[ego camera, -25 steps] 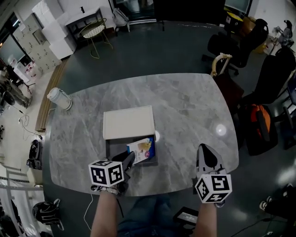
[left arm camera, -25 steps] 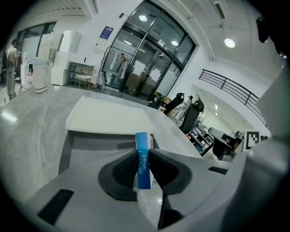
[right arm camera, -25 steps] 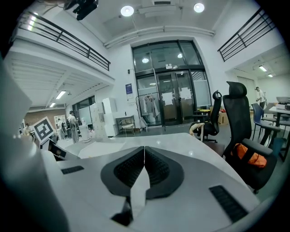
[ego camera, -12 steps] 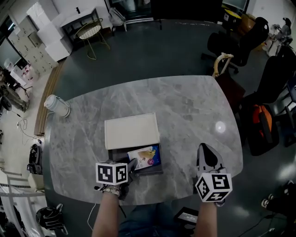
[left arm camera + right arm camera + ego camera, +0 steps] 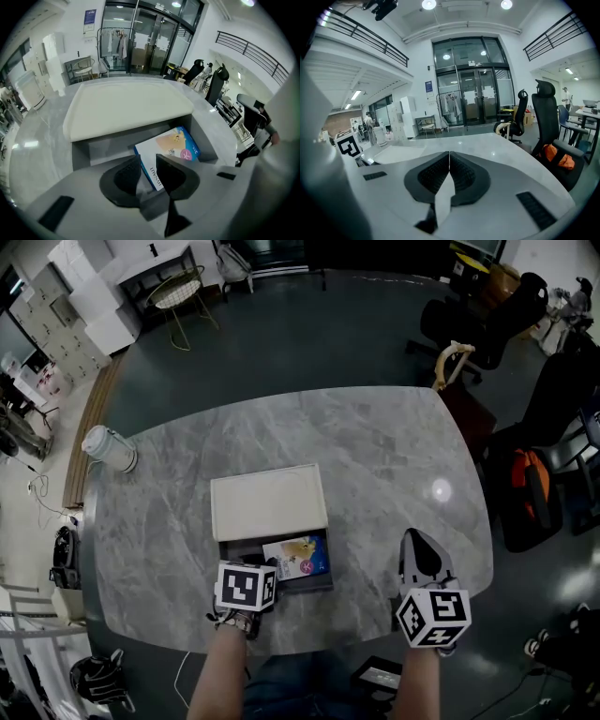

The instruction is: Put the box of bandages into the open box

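Note:
The bandage box [image 5: 298, 557], blue and white with a cartoon print, lies flat inside the dark grey open box [image 5: 228, 551], whose cream lid [image 5: 269, 502] stands folded back behind it. My left gripper [image 5: 261, 570] sits at the box's near edge. In the left gripper view the bandage box [image 5: 168, 147] lies past the left gripper [image 5: 147, 174], whose jaws stand apart and press on nothing. The grey wall [image 5: 108, 147] of the open box rises behind. Near the table's front right edge my right gripper [image 5: 412, 540] rests with its jaws together [image 5: 449, 171], holding nothing.
A white canister [image 5: 108, 448] lies at the marble table's [image 5: 375, 456] far left edge. Black office chairs [image 5: 525, 315] and an orange bag [image 5: 530, 486] stand off the right side. The table's front edge runs just under both grippers.
The left gripper has let go of the bandage box and drawn back toward me, its jaws now apart. The bandage box stays in the open box. The right gripper has not moved.

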`<state>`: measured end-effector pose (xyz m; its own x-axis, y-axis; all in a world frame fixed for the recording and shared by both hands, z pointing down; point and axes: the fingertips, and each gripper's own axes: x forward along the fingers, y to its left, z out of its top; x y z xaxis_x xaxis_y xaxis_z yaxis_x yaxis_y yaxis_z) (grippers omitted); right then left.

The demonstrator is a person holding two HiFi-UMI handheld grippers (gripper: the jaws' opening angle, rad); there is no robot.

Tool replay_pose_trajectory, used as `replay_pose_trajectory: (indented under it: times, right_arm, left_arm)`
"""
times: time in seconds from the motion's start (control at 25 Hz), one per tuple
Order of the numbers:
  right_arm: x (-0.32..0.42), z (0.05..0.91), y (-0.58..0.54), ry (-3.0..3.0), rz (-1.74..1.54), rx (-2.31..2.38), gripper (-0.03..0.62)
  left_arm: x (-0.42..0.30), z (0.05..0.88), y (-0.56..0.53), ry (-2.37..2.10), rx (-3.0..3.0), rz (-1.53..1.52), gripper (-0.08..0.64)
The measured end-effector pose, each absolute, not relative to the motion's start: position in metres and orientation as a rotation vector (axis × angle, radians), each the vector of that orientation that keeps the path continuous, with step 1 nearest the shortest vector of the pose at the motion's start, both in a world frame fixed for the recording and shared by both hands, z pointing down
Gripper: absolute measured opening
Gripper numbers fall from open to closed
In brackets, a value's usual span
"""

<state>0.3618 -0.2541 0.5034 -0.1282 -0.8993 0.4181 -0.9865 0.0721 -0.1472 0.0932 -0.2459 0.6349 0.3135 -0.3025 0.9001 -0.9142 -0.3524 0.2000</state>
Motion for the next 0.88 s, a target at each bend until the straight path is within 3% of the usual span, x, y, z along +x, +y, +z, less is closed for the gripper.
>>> replay_pose_trajectory:
  times: [0.4, 0.88]
  right_arm:
    - [0.354, 0.449, -0.276, -2.217, 0.424, 1.924, 0.025]
    - [0.359, 0.359, -0.285, -2.315, 0.152, 1.975, 0.026]
  left_arm:
    - [0.093, 0.577, -0.282, -1.202, 1.953, 0.848, 0.111]
    - [0.072, 0.466, -0.323, -1.487, 2.085, 0.507, 0.017]
